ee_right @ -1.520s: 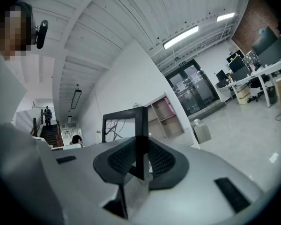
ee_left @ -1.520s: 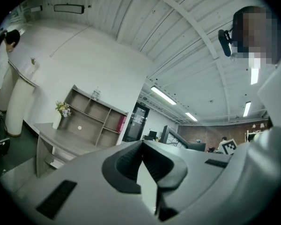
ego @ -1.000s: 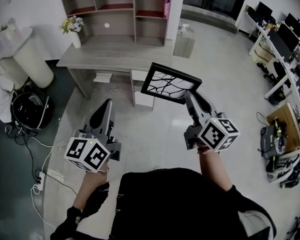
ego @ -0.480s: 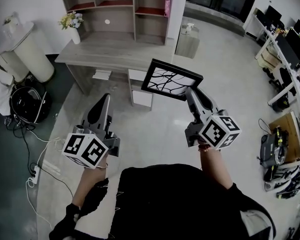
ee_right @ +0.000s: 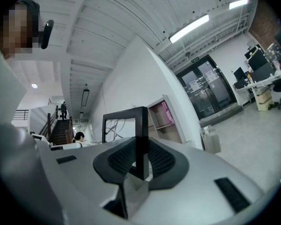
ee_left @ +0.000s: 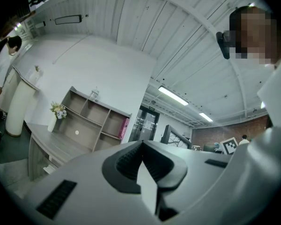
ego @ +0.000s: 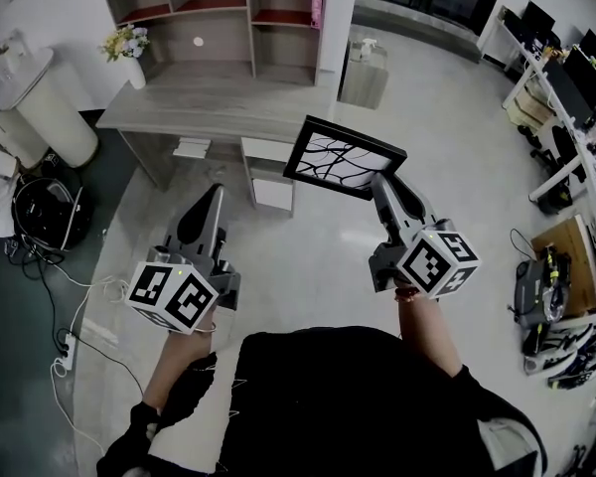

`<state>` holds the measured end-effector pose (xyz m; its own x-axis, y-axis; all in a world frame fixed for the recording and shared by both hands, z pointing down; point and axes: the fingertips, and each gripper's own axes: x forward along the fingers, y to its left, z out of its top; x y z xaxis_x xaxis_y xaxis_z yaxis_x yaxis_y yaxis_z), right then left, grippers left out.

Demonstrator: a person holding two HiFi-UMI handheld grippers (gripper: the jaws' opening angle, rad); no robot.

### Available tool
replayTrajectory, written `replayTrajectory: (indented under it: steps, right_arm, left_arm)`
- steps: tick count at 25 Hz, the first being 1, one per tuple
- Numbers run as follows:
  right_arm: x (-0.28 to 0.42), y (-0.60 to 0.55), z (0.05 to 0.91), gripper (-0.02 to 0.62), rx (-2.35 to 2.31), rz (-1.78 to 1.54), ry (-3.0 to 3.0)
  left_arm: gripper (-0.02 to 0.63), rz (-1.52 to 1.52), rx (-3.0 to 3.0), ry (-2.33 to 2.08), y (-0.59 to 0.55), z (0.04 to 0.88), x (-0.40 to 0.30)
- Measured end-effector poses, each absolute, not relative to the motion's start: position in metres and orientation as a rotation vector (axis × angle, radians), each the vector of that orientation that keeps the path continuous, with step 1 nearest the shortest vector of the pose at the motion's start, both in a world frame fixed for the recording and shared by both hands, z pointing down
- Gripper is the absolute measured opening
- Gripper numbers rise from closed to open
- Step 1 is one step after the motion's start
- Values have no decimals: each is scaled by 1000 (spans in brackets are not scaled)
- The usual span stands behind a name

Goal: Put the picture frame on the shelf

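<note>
A black picture frame (ego: 344,157) with a white branch drawing hangs in the air above the floor, tilted, in front of the desk. My right gripper (ego: 380,184) is shut on its lower right edge; in the right gripper view the frame's black edge (ee_right: 141,139) runs up between the jaws. My left gripper (ego: 213,200) is lower left, shut, with nothing in it. The wooden shelf (ego: 228,13) with open compartments stands on the back of the desk (ego: 214,107), far ahead of both grippers. It shows also in the left gripper view as the shelf (ee_left: 91,118).
A white vase of flowers (ego: 129,53) stands at the desk's left end. A white round column (ego: 40,107) is left of the desk, a small cabinet (ego: 364,71) to its right. Cables and a black bag (ego: 45,217) lie on the floor at left. Office desks (ego: 566,87) line the right.
The desk and shelf have shifted slightly left in the head view as the view moved. The frame stays clamped in my right gripper, at about the same height. My left gripper has barely moved.
</note>
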<state>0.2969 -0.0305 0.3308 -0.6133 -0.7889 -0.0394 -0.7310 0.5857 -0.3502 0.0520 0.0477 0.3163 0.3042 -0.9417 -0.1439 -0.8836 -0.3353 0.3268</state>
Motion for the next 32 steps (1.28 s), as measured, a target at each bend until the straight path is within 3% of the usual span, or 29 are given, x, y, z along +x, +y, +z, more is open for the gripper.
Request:
replayTrajectory:
  steps: [13, 32]
  right_arm:
    - [347, -46, 344, 81, -1302, -534, 2601]
    - [307, -135, 328, 81, -1410, -496, 2594]
  left_arm:
    - [11, -431, 2348, -1692, 30, 318, 90]
    - [11, -425, 2404, -1576, -85, 309, 54]
